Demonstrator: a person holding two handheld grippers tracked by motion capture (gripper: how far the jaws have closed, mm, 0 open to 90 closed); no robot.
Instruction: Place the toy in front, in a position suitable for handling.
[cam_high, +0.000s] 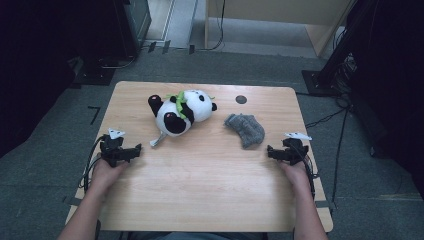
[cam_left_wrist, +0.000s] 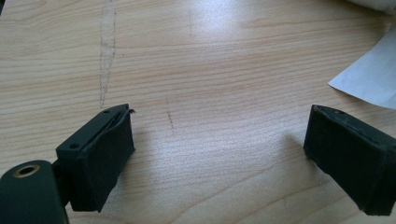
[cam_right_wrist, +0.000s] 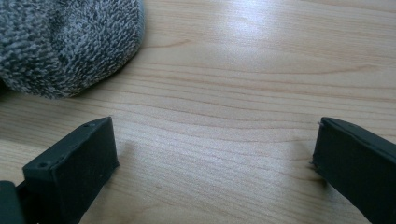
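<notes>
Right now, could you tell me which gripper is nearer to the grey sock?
The right gripper is nearer, open just beside the grey sock. The left gripper is across the table, open near the panda toy.

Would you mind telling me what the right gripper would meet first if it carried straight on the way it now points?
Probably bare table; the right gripper has the grey sock left of its line.

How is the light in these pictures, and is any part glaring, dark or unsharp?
High view: the table is evenly lit, the room around it very dark, the panda a little soft. Left gripper view: a pale glare patch on the wood near the top, soft shadows beside the open tongs. Right gripper view: similar glare, and the grey sock is sharp.
</notes>
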